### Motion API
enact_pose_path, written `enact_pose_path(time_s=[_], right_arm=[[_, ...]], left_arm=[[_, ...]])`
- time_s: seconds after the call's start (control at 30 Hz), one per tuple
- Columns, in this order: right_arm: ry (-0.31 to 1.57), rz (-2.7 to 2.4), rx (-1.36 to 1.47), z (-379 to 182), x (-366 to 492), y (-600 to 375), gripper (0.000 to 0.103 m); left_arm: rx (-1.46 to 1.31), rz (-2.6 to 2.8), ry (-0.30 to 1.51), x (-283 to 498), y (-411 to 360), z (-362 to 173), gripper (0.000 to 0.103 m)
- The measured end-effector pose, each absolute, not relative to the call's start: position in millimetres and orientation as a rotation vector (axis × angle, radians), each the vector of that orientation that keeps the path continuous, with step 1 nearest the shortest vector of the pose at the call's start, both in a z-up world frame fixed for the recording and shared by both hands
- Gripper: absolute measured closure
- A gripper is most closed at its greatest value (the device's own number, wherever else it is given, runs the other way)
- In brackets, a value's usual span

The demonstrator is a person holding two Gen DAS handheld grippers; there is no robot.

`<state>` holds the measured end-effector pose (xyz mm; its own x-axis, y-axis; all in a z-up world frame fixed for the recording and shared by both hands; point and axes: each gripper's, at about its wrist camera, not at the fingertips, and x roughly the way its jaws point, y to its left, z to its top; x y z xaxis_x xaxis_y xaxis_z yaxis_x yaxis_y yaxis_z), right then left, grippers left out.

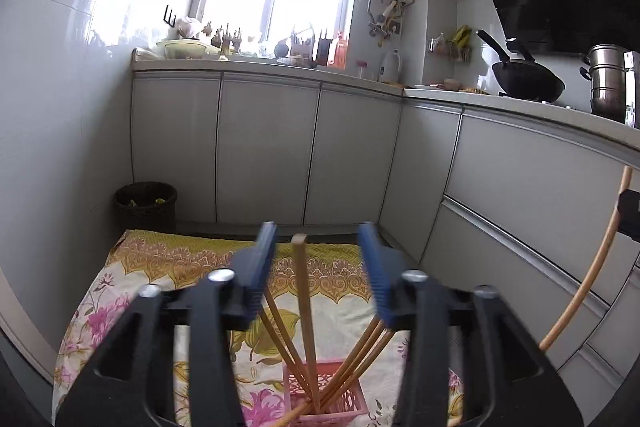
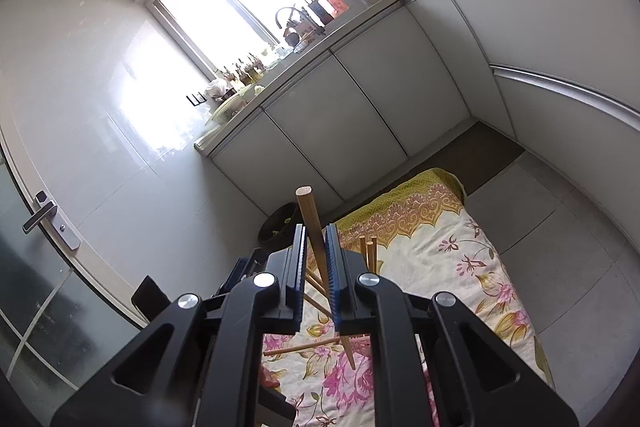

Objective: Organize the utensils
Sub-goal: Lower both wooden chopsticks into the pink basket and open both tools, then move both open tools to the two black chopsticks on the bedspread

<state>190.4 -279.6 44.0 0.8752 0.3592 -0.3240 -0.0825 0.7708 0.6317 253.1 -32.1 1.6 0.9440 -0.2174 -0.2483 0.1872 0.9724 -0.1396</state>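
Right gripper (image 2: 316, 259) is clenched on one chopstick (image 2: 314, 227), long axis steep, tip down. The pink basket (image 1: 352, 403) on the floral cloth (image 1: 160, 267) sits below the left gripper (image 1: 316, 259) — jaws apart around a standing chopstick (image 1: 304, 291), not pinching — so left's nearer.

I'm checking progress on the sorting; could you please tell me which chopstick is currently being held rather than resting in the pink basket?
The chopstick clamped upright in the right hand-held gripper; the others lean loose in the pink basket.
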Motion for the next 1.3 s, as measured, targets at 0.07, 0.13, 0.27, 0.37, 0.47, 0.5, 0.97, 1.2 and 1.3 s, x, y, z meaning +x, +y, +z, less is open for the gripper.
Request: enact_pose_path(time_s=[0.07,0.13,0.27,0.37,0.47,0.5,0.97,1.2,1.3], right_arm=[[0.439,0.244,0.635,45,197,-275,0.091],[0.423,0.242,0.602,48,202,-268,0.092],[0.380,0.244,0.523,54,213,-244,0.092],[0.357,0.243,0.473,52,222,-225,0.092],[0.356,0.251,0.442,42,233,-209,0.092],[0.359,0.249,0.429,38,237,-204,0.092],[0.412,0.223,0.380,-8,252,-175,0.082],[0.288,0.145,0.478,13,183,-203,0.013],[0.298,0.079,0.484,16,153,-210,0.007]], left_arm=[[-0.139,-0.203,0.220,238,-23,11,0.031],[-0.158,-0.202,0.176,222,-12,26,0.030],[-0.216,-0.165,0.091,183,21,53,0.021],[-0.243,-0.121,0.044,156,47,63,0.021],[-0.258,-0.080,0.025,140,68,67,0.020],[-0.266,-0.076,0.029,139,74,68,0.020],[-0.312,-0.050,0.086,139,109,64,0.016],[-0.275,-0.076,0.113,127,97,71,0.007],[-0.235,-0.091,0.159,123,86,71,0.007]])
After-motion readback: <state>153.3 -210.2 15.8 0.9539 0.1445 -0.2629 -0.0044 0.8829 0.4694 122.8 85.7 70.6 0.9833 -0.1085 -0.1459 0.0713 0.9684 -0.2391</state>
